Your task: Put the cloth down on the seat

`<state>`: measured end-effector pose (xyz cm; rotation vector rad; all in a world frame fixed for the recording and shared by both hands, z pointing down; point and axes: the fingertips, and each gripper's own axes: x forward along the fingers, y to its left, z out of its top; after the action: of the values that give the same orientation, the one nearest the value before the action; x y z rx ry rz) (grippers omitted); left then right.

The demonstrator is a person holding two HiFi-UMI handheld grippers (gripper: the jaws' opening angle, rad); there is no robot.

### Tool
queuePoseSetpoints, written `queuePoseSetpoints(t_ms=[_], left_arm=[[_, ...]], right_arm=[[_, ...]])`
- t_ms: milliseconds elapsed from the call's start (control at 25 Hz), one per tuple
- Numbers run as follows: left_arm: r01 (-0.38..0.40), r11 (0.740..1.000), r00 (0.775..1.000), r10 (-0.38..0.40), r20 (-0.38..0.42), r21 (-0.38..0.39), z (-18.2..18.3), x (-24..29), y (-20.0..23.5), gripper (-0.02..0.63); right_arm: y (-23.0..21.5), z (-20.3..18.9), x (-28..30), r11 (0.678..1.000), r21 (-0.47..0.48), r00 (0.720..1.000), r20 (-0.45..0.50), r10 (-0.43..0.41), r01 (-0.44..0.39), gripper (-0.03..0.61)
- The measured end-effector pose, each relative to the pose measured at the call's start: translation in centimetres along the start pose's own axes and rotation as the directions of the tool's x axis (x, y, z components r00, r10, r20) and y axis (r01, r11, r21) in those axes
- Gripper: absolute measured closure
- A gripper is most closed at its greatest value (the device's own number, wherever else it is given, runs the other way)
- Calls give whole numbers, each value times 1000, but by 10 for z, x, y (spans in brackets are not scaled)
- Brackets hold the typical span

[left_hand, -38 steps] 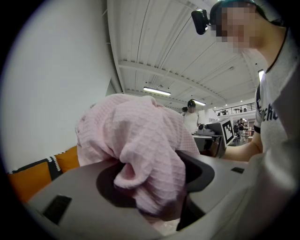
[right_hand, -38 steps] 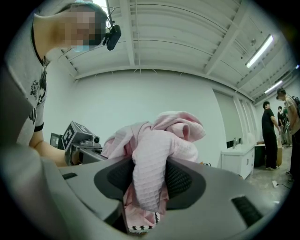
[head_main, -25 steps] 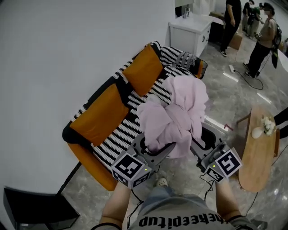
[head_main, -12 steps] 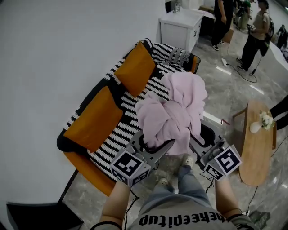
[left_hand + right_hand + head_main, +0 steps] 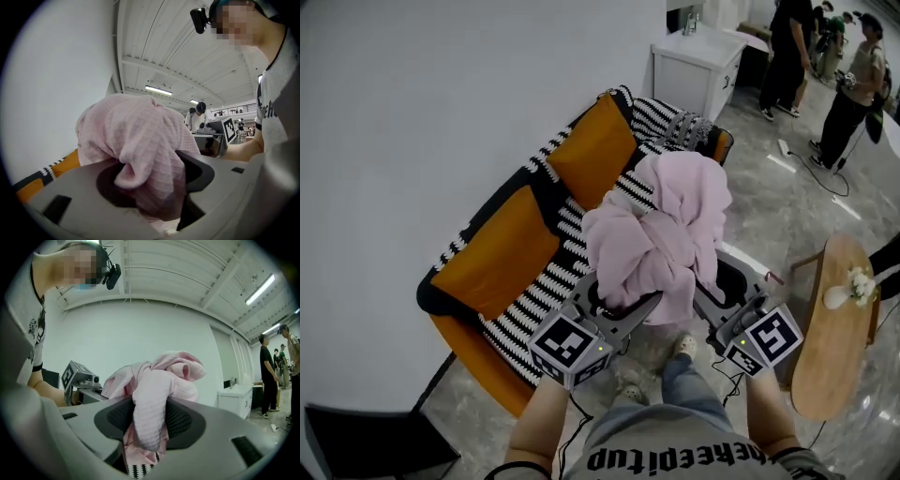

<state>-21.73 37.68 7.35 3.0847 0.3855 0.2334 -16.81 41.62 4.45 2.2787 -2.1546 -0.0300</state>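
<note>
Pink cloth (image 5: 661,234), bunched, hangs in the air before the striped sofa seat (image 5: 546,286), not resting on it; my left gripper (image 5: 622,307) and right gripper (image 5: 712,292) each clamp a fold of it.

Your cloth (image 5: 661,230) is pink with a tiny square weave. The seat (image 5: 525,309) has black and white stripes, and its cushions (image 5: 497,248) are orange. The cabinet (image 5: 698,66) is white. The floor (image 5: 787,206) is grey. The little table (image 5: 830,328) is brown.
</note>
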Motion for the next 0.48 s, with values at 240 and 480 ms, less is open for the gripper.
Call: queuePoseSetpoints(t_ms=[240, 480], left_arm=[[-70, 997, 998, 69, -8, -29, 34, 63, 36, 347], [-129, 991, 992, 129, 0, -27, 38, 89, 51, 347]], right_arm=[[-76, 21, 28, 998, 14, 998, -10, 69, -69, 394], [-106, 20, 41, 992, 5, 992, -1, 128, -128, 394]])
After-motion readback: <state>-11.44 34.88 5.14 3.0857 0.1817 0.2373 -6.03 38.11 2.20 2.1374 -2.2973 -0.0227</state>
